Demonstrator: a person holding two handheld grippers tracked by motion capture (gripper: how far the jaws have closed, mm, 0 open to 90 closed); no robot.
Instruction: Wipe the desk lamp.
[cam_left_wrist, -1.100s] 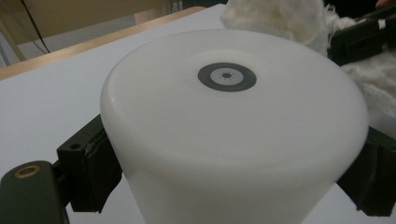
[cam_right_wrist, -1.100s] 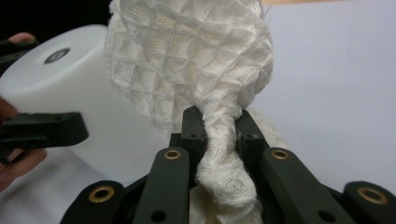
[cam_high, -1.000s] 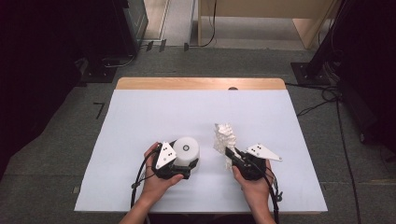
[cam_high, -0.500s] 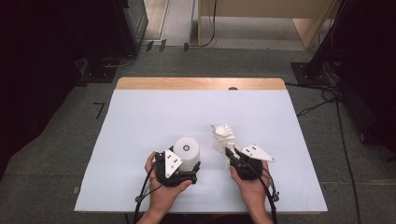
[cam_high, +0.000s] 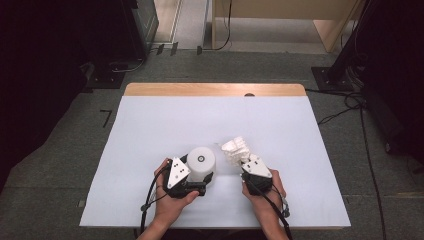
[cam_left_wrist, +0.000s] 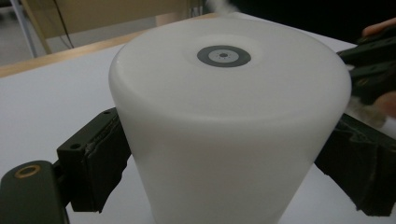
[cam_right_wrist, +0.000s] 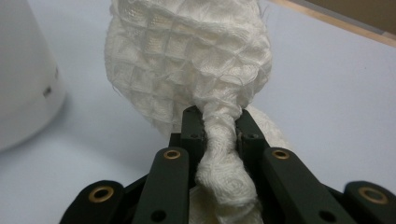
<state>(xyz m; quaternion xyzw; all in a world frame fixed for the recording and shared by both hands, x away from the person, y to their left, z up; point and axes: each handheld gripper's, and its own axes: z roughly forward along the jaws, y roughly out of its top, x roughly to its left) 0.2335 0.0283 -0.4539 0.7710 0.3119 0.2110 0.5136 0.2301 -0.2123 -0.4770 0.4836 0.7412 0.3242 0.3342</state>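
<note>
A white cylinder-shaped container (cam_high: 201, 162) stands upside down on the white table (cam_high: 150, 130), a small grey disc at the middle of its top face (cam_left_wrist: 223, 55). My left gripper (cam_high: 197, 181) is shut on the container, one black pad (cam_left_wrist: 95, 165) pressed on each flank. Just right of it, my right gripper (cam_high: 246, 165) is shut on a white waffle-weave cloth (cam_high: 235, 149). The cloth (cam_right_wrist: 187, 70) bunches up beyond the jaws, and a twisted strand of it is pinched between them. The container's side (cam_right_wrist: 23, 79) stands at the left of the right gripper view.
A wooden strip (cam_high: 215, 89) runs along the table's far edge. Grey carpet, cables (cam_high: 345, 107) and dark equipment stands surround the table. The person's hands (cam_high: 170, 207) come in at the near edge.
The right gripper with the cloth has shifted left toward the container and a little lower. The left gripper has stayed on the container, turning slightly.
</note>
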